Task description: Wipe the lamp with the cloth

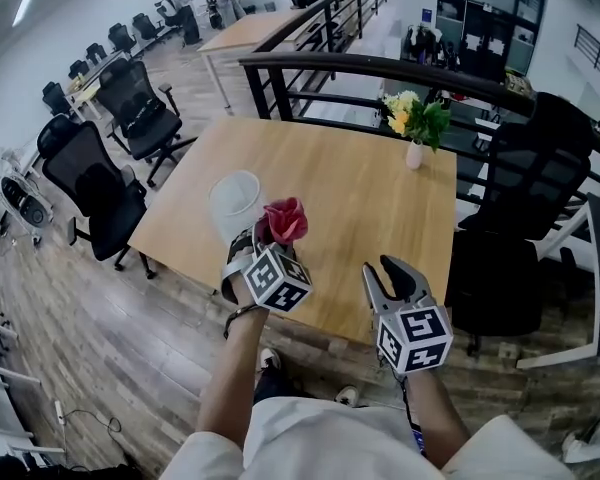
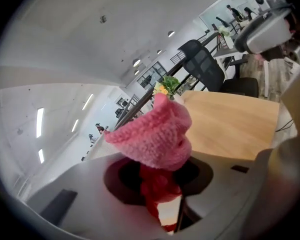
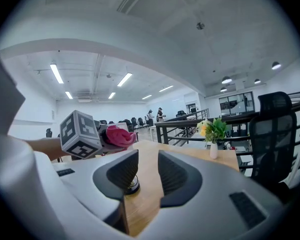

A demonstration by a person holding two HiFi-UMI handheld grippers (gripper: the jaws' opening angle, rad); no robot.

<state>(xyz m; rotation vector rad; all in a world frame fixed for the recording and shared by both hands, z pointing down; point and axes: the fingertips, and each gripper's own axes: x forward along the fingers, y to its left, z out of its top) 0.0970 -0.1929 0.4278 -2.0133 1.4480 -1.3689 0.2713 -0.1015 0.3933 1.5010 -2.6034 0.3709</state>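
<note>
A pink-red cloth [image 1: 285, 220] is bunched between the jaws of my left gripper [image 1: 276, 232], which is shut on it above the front left of the wooden table [image 1: 370, 198]. The left gripper view shows the same cloth [image 2: 155, 134] filling the gap in that gripper [image 2: 159, 184]. Just left of the cloth, on the table, stands the lamp [image 1: 235, 200] with its pale translucent shade. My right gripper [image 1: 393, 274] hovers over the table's front edge, open and empty. Table wood shows through the gap in its own view [image 3: 147, 166], where a round base [image 3: 133, 185] peeks from behind the left jaw.
A small white vase of yellow flowers [image 1: 416, 128] stands at the table's far right. Black office chairs [image 1: 100, 183] sit to the left, another [image 1: 525, 208] to the right. A dark railing [image 1: 380, 68] runs behind the table. A person's arms and lap fill the bottom.
</note>
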